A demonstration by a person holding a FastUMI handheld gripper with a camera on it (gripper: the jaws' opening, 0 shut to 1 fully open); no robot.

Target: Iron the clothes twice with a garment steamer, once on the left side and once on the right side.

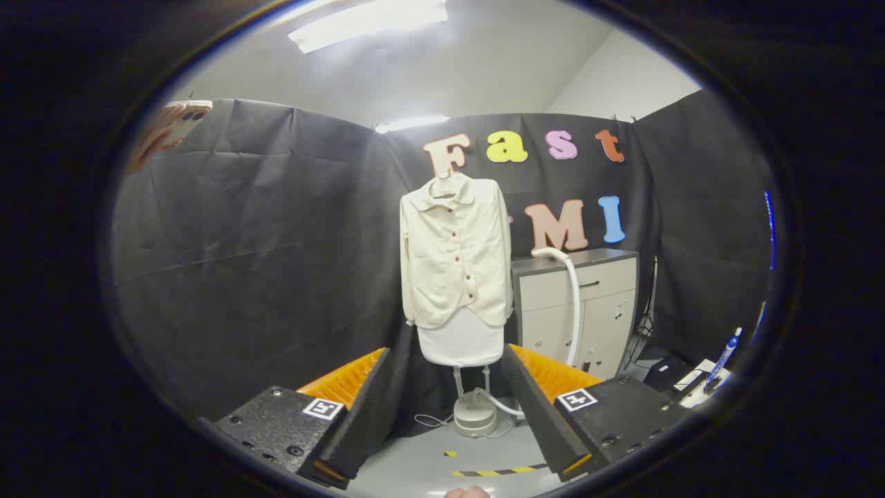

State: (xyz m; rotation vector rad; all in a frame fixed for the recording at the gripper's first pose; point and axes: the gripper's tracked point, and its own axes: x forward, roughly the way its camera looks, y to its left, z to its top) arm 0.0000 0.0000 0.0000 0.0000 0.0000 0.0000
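The gripper (446, 408) has its fingers spread wide and holding nothing. Well beyond them a cream button-front shirt (455, 252) hangs on a stand with a round grey base (475, 413). The white steamer hose (572, 304) curves up just beside it, its head resting on a pale grey cabinet (594, 304). The likely risk is snagging that hose (or the thin white cable (429, 420) near the base) and tipping the stand. Grey floor (415, 470) between fingers and base looks open; black cloth walls close in on both sides.
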